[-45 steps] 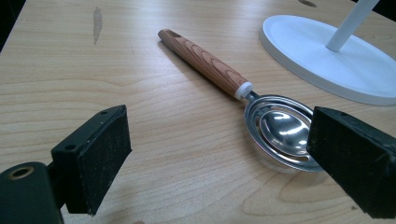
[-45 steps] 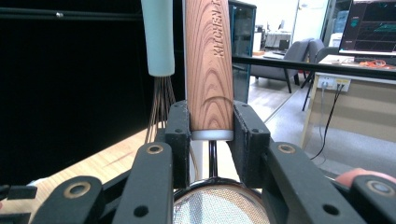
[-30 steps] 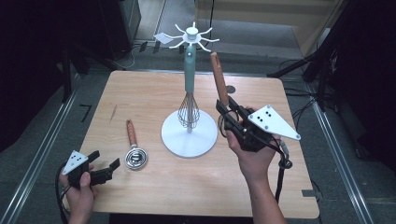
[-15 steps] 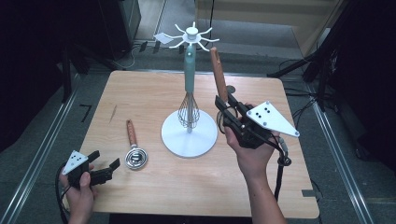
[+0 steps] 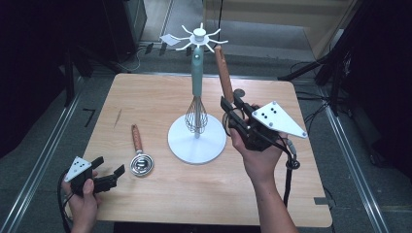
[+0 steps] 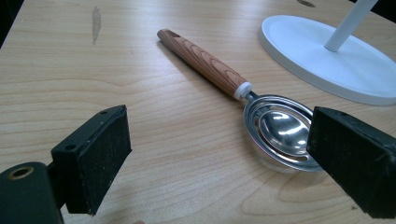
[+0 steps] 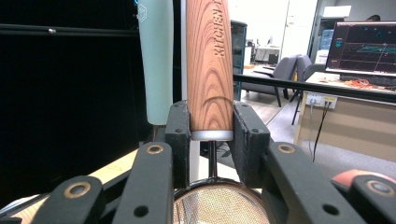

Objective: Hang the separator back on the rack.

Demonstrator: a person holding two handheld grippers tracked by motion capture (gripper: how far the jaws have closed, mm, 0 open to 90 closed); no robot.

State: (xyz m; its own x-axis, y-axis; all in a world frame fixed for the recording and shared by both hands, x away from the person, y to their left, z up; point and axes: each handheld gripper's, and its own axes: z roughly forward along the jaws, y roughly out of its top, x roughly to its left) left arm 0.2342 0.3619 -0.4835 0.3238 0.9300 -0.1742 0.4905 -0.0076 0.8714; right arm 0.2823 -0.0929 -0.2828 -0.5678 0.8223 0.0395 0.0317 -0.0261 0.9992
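Observation:
A white utensil stand (image 5: 180, 143) rises from mid-table, with a teal-handled whisk (image 5: 197, 73) hanging from its hooked top (image 5: 199, 34). My right gripper (image 5: 228, 109) is shut on a wood-handled strainer (image 5: 223, 73), held upright just right of the pole. In the right gripper view the pads (image 7: 178, 126) clamp the base of the handle (image 7: 209, 60), the mesh bowl (image 7: 219, 205) sits below, and the whisk's teal handle (image 7: 156, 60) stands close on the left. My left gripper (image 5: 109, 170) is open at the front left. A wood-handled metal egg separator (image 6: 280, 126) lies flat just ahead of it.
The stand's round base (image 6: 317, 65) lies right of the egg separator (image 5: 141, 162). Cables trail from both grippers. Metal rails run along the floor on both sides of the table, and dark equipment stands behind it.
My right gripper has edged slightly toward the stand's pole with the strainer in it. The left gripper and the egg separator have stayed put.

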